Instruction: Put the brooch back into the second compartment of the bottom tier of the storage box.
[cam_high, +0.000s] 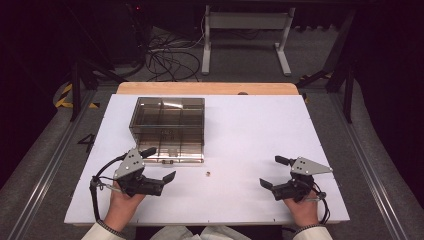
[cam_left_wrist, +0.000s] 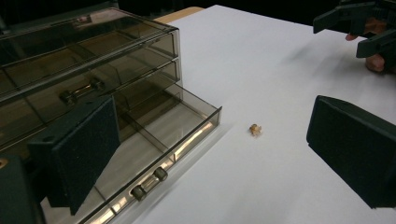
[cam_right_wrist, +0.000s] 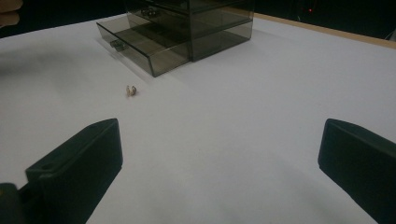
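Both tongs, left (cam_high: 159, 167) and right (cam_high: 270, 172), gaped empty; their views revealed the drawer (cam_left_wrist: 154, 135) pulled open, with the small nut (cam_high: 208, 174) just beyond its front, between them.

The small tan object (cam_high: 208, 174) lying on the white table just in front of the smoky transparent plastic drawer cabinet (cam_high: 168, 127) is too tiny to identify. In the left gripper view, that cabinet is cut off by the left edge.
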